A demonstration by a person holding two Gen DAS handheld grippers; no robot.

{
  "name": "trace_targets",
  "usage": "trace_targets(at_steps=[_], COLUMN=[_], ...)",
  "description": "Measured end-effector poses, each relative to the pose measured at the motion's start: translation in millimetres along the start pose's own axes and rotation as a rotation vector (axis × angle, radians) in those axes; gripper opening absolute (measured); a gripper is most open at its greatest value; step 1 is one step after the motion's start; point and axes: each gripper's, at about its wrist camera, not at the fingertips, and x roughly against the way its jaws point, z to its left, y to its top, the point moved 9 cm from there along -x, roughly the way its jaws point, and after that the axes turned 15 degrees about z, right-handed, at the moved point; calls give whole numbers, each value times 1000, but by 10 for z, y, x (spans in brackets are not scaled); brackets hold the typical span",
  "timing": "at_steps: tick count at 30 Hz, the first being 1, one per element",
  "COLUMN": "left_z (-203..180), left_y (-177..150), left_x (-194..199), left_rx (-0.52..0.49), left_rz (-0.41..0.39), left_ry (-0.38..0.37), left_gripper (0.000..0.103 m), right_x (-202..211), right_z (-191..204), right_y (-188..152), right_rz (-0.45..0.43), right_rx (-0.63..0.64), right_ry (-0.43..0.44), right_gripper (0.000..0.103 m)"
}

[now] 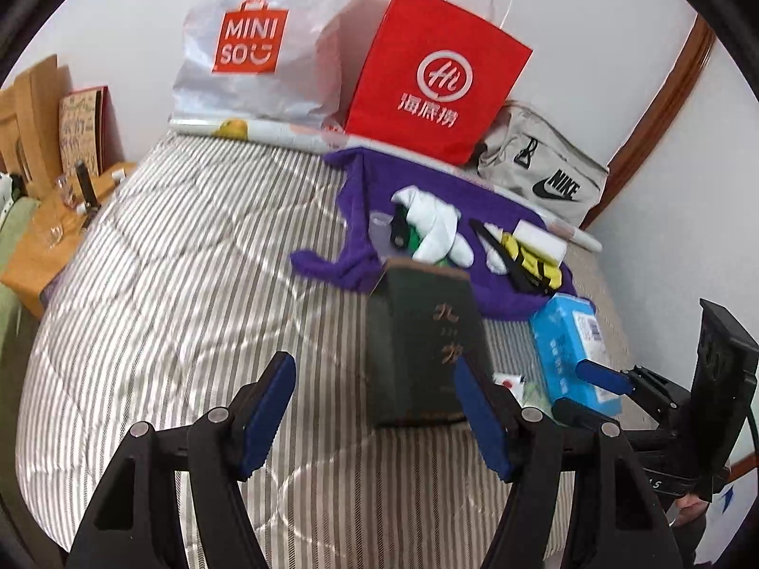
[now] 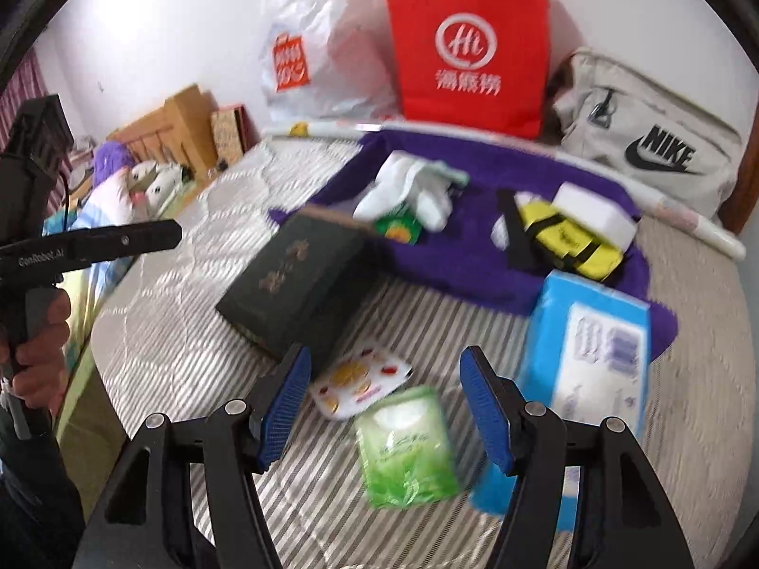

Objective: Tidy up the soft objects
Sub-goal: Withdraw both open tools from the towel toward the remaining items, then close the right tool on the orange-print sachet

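Over the striped bed (image 1: 166, 284), both tongs angle downward, jaws spread, nothing between the pads. Left tongs (image 1: 374, 408) hover before a dark green box (image 1: 422, 346); right tongs (image 2: 384, 408) hang above a green tissue packet (image 2: 408, 450) lying on the bed beside a blue tissue pack (image 2: 588, 351). White socks (image 2: 408, 185) rest on a purple towel (image 2: 474, 246) farther back.

a red paper bag (image 1: 439, 71) with white rope handles stands against the white wall, a crumpled white miniso bag (image 1: 265, 42) to its left and a grey nike pouch (image 1: 545, 166) to its right. a dark green box (image 1: 422, 346) stands on the striped bedcover (image 1: 166, 284). brown cardboard pieces (image 1: 33, 109) lean at far left.
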Motion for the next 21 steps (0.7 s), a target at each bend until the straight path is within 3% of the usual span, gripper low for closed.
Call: trace_targets(at_steps=[8, 11, 19, 21], left_z=[82, 118, 217, 220], left_y=[-174, -203, -217, -229], left_x=[-258, -278, -308, -331], left_rx=[18, 20, 32, 36], left_rz=[50, 56, 66, 73], left_ry=[-40, -47, -67, -77], left_gripper=[67, 67, 67, 67], right_x=[-336, -500, -782, -803], right_z=[175, 169, 150, 148], right_y=[-33, 34, 66, 65], right_rz=[61, 85, 170, 174], right_rx=[98, 138, 169, 165], right_ry=[-44, -99, -72, -58], right_gripper=[65, 65, 65, 57])
